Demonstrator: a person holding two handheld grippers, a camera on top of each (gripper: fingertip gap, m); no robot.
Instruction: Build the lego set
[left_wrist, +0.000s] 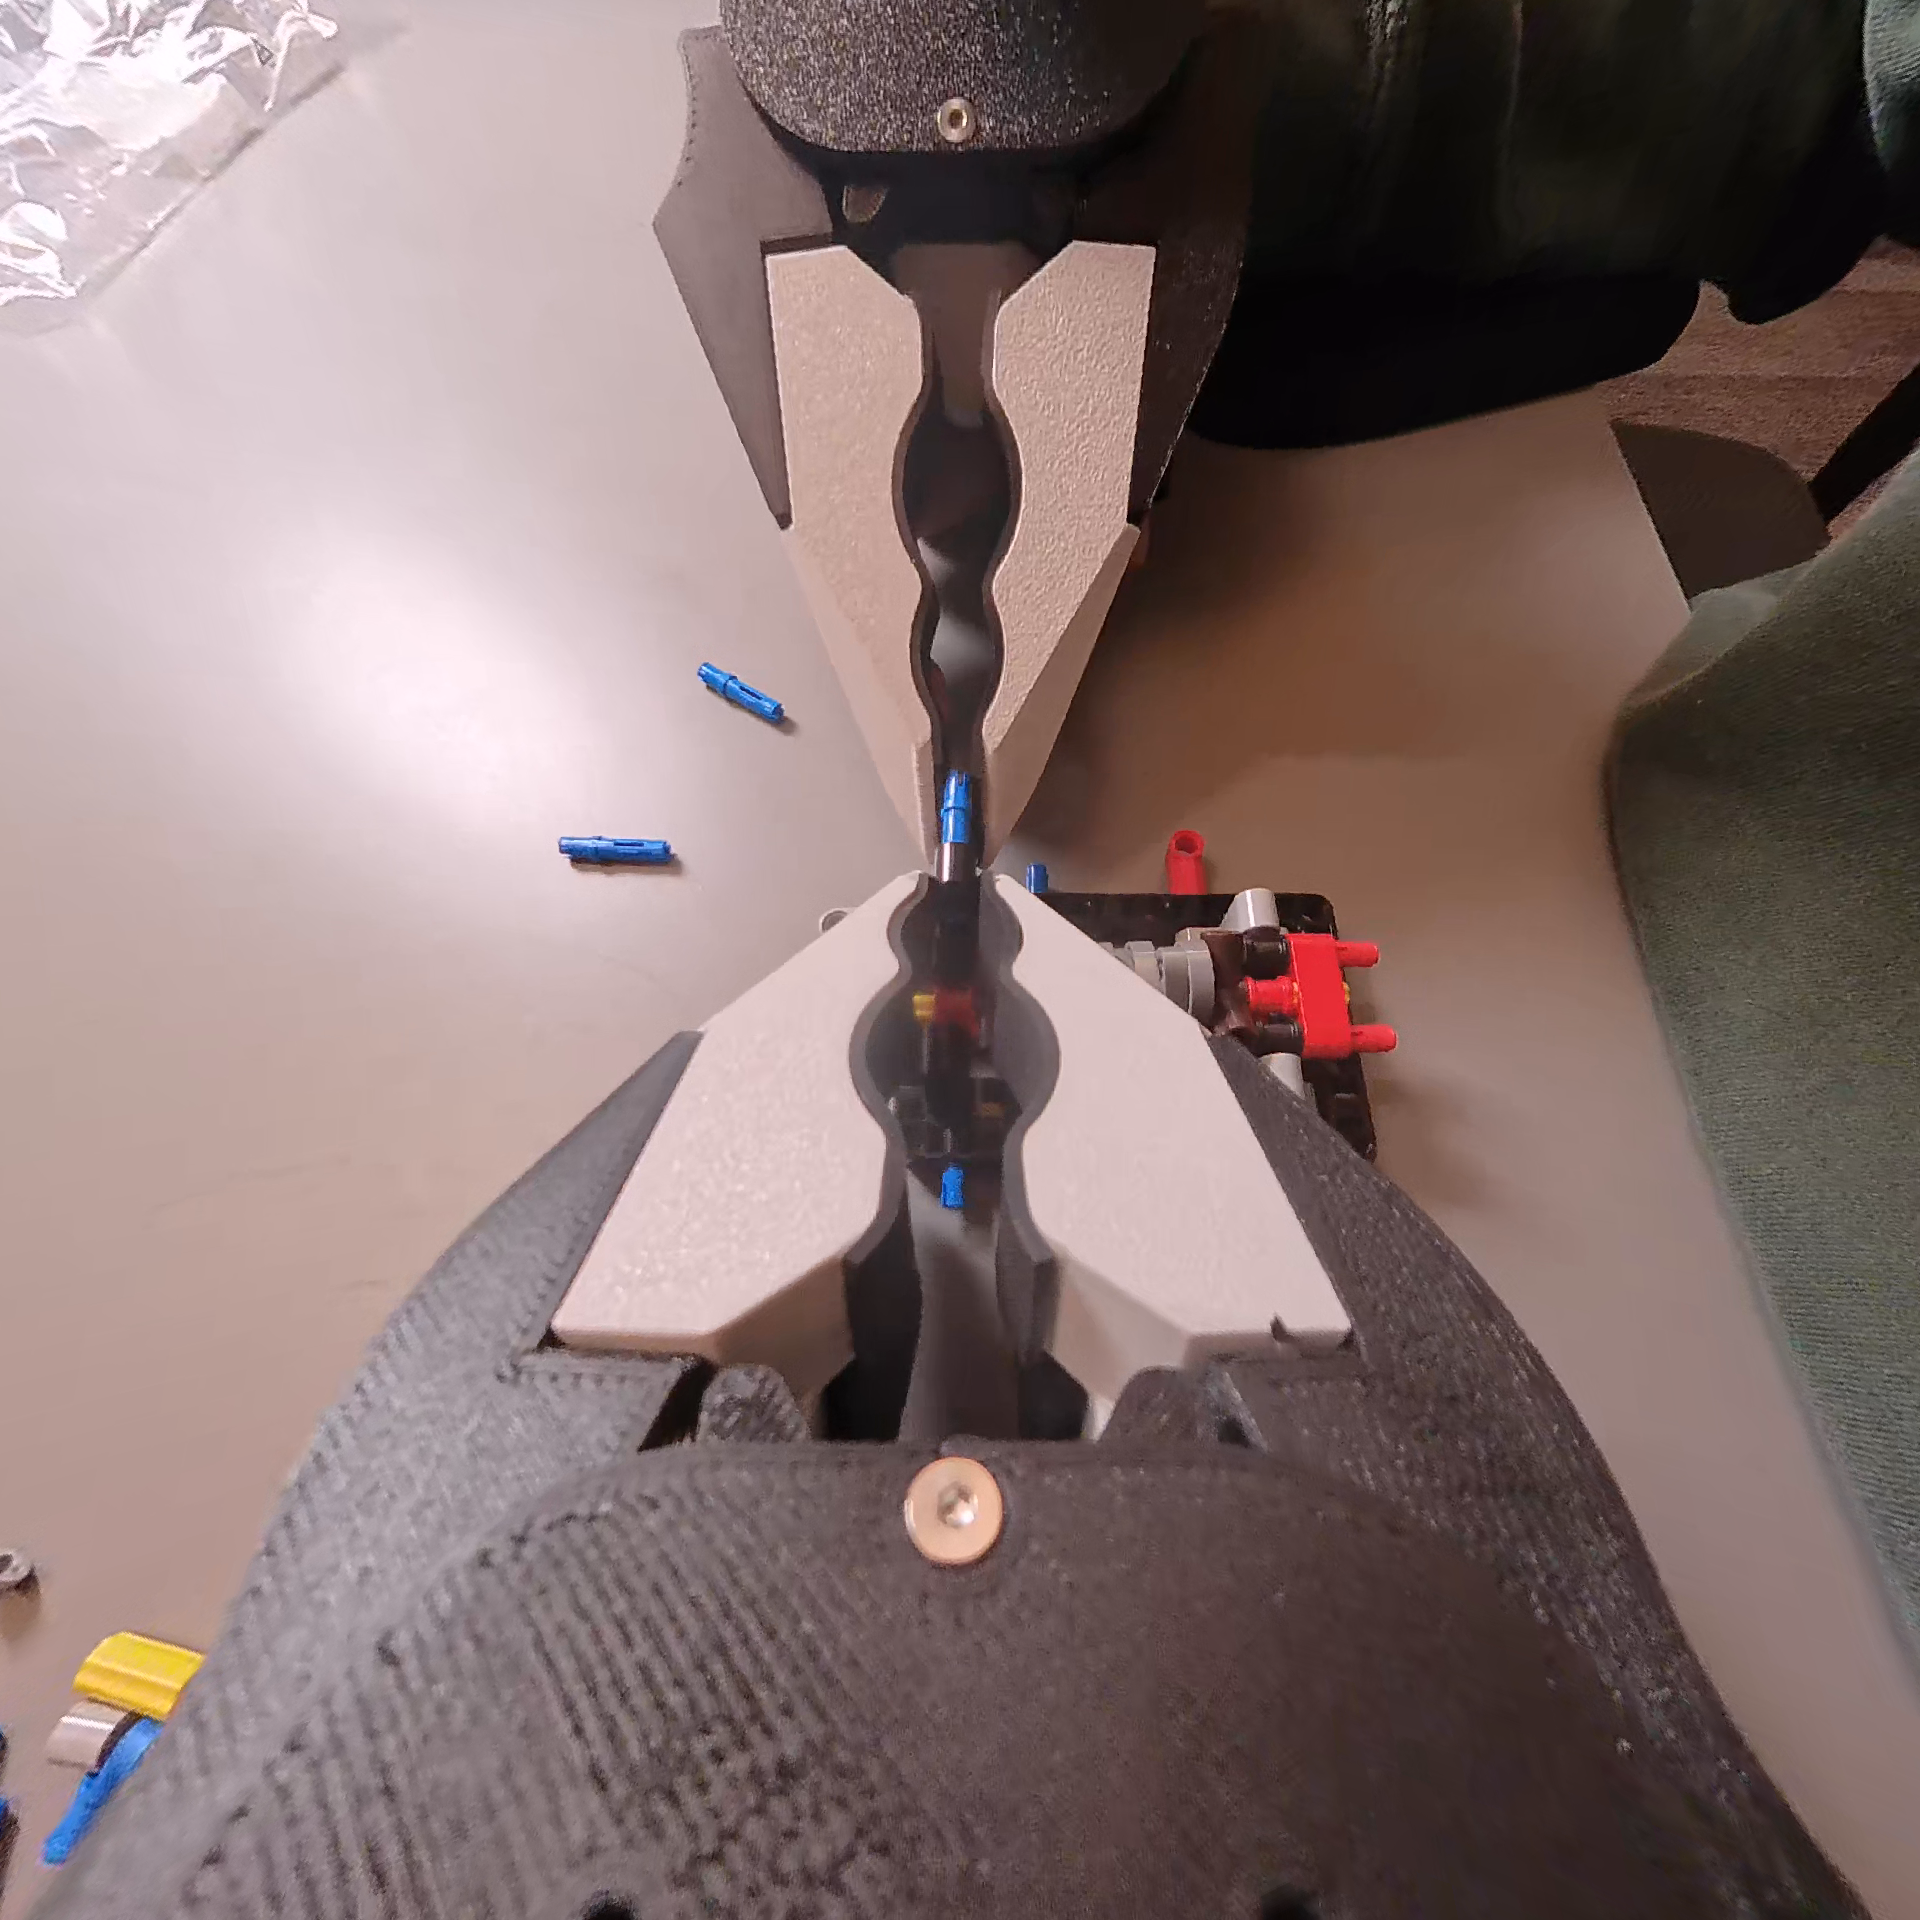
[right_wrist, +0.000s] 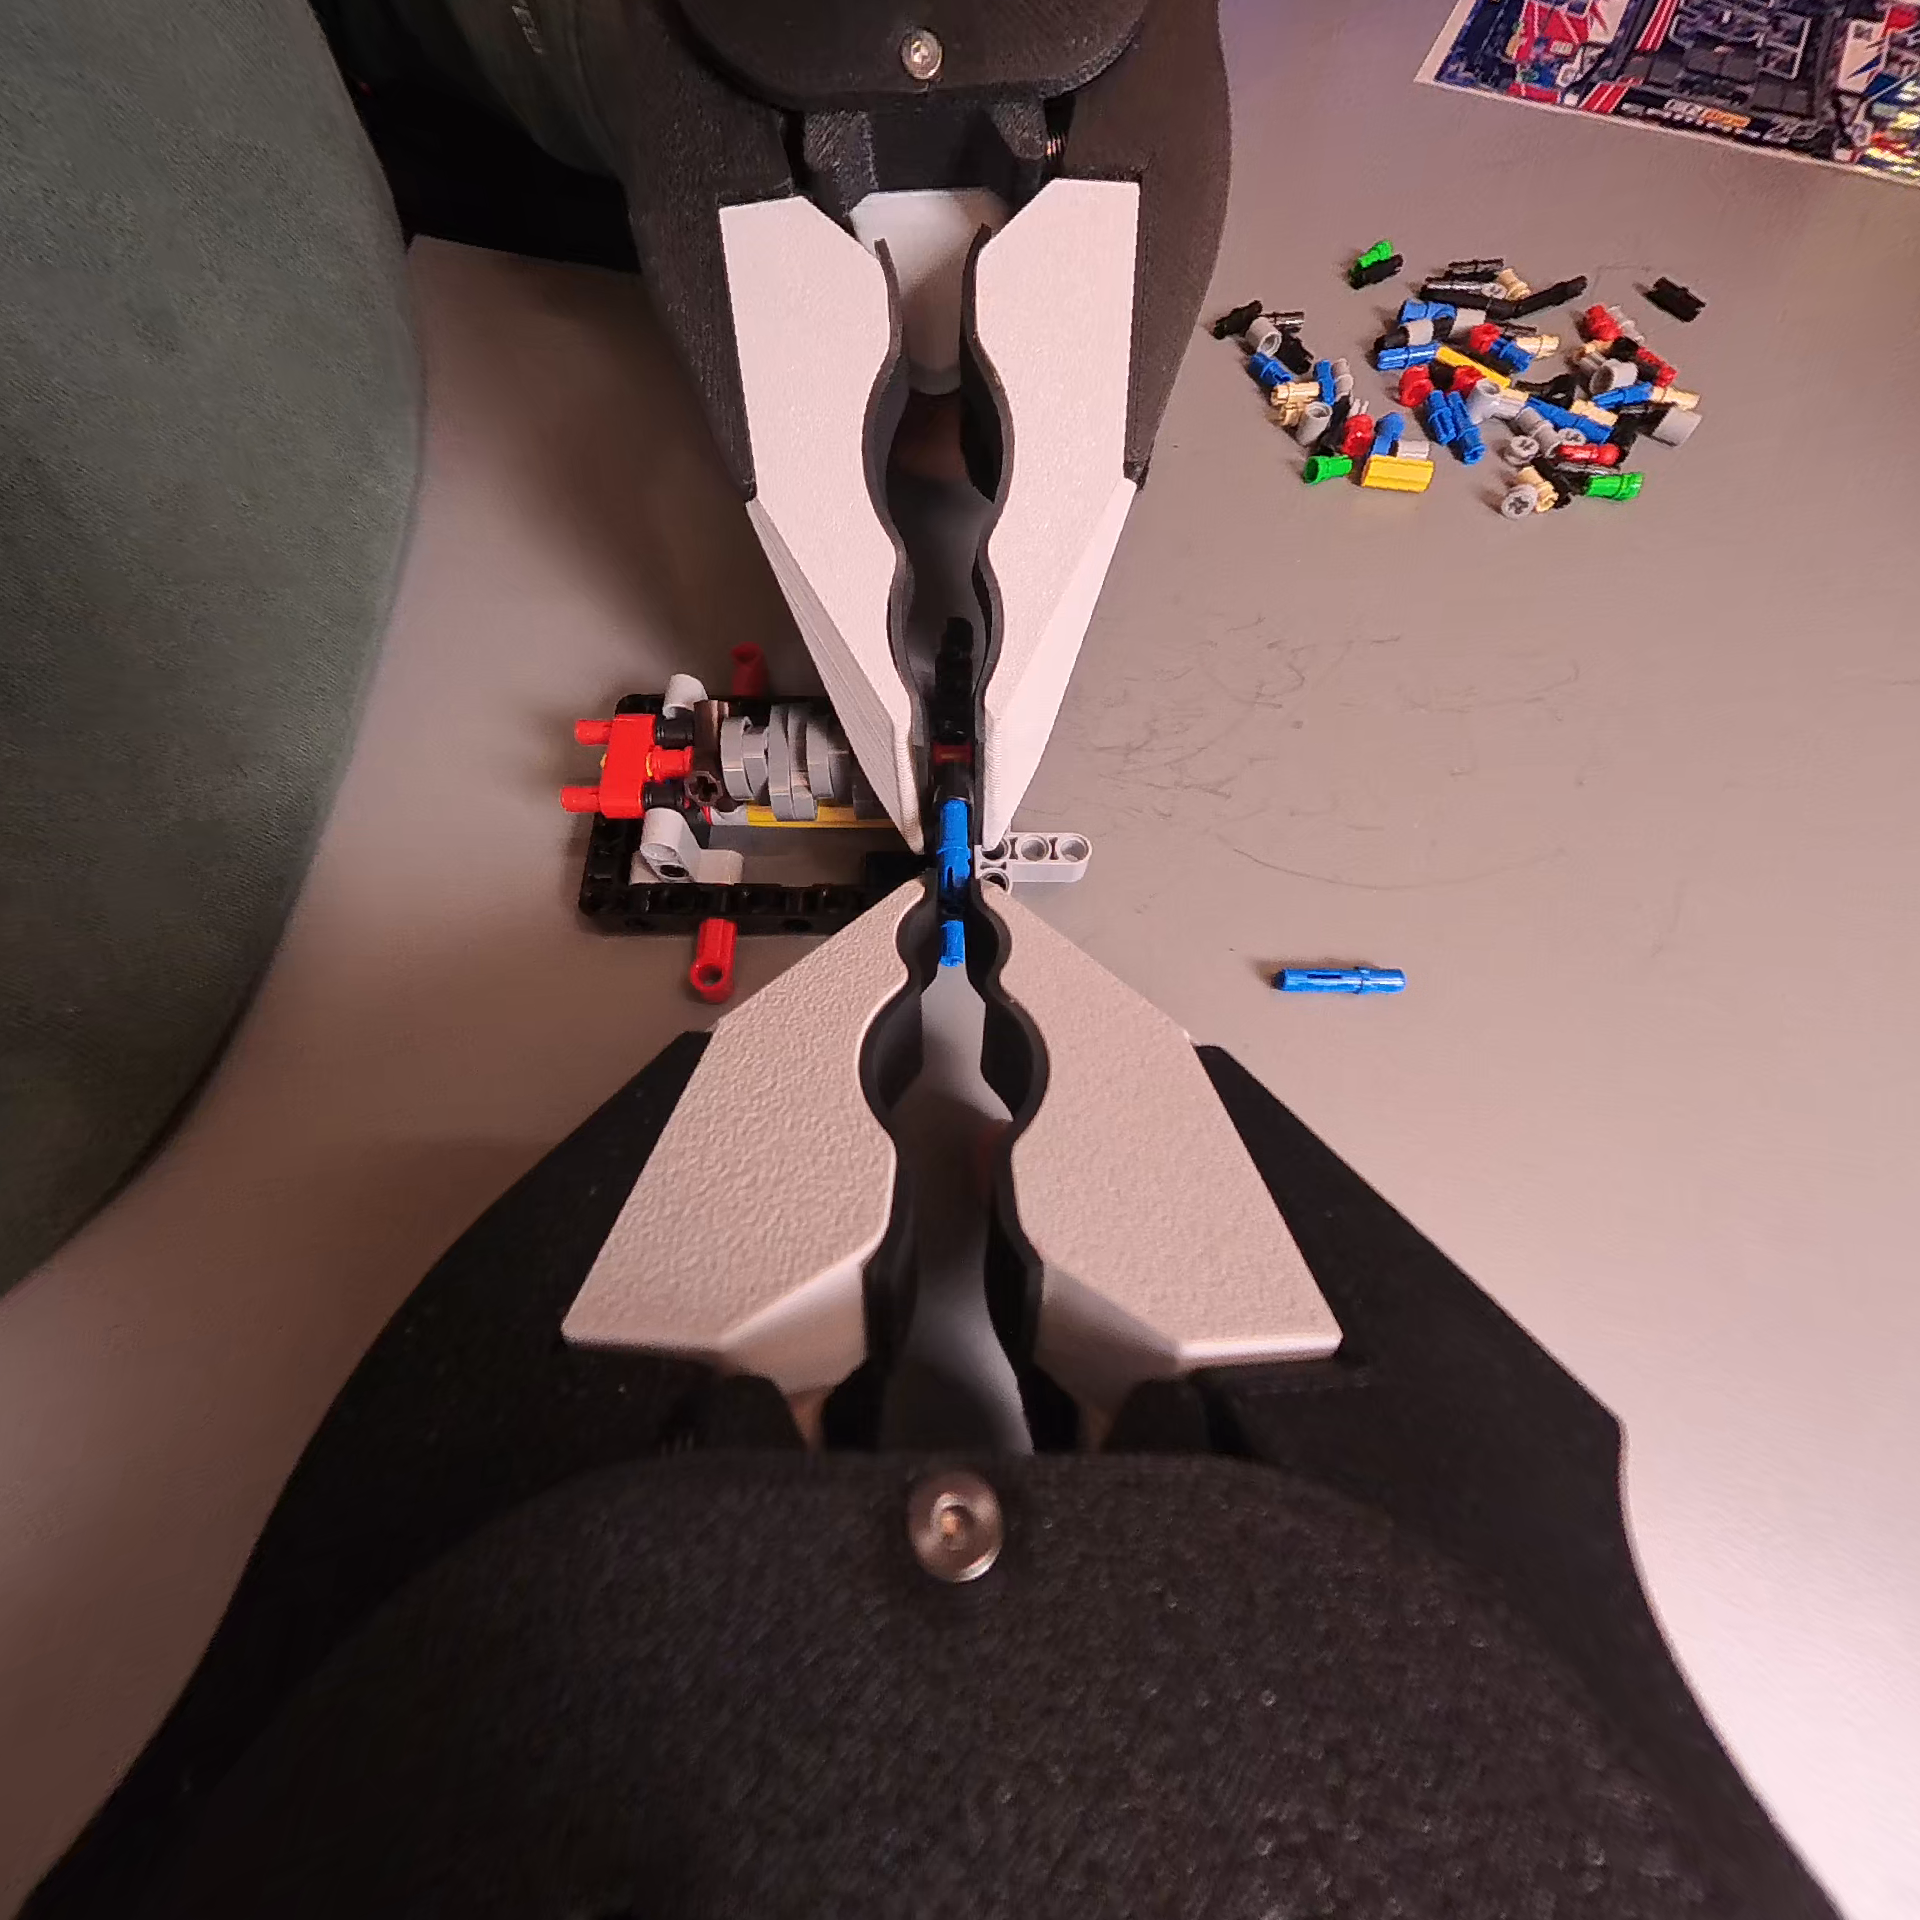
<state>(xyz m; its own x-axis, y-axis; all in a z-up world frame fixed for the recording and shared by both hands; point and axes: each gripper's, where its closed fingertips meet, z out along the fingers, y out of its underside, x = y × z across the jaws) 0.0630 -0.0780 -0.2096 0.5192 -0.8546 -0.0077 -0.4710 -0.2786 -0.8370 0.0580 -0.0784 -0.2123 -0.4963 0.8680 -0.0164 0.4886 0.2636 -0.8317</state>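
Note:
My two grippers meet tip to tip above the beige table (left_wrist: 312, 1039). My left gripper (left_wrist: 951, 885) is shut on a small black piece with a red part (right_wrist: 951, 717). It shows as the upper gripper in the right wrist view (right_wrist: 951, 844). My right gripper (right_wrist: 951, 888) is shut on a blue pin (right_wrist: 951, 862). The pin's end touches the black piece. In the left wrist view my right gripper (left_wrist: 956, 836) holds the blue pin (left_wrist: 956, 805) at its tips. The part-built model (right_wrist: 727, 810), a black frame with grey gears and red parts, lies on the table right beside both tips (left_wrist: 1288, 987).
Two loose blue pins (left_wrist: 740, 693) (left_wrist: 613, 848) lie left of the grippers; one (right_wrist: 1338, 979) shows in the right wrist view. A pile of small parts (right_wrist: 1486, 384), an instruction booklet (right_wrist: 1683, 73) and a plastic bag (left_wrist: 104, 135) lie farther off. A green sleeve (left_wrist: 1766, 935) is beside the model. Both grippers' tips are close together, under 4 cm apart.

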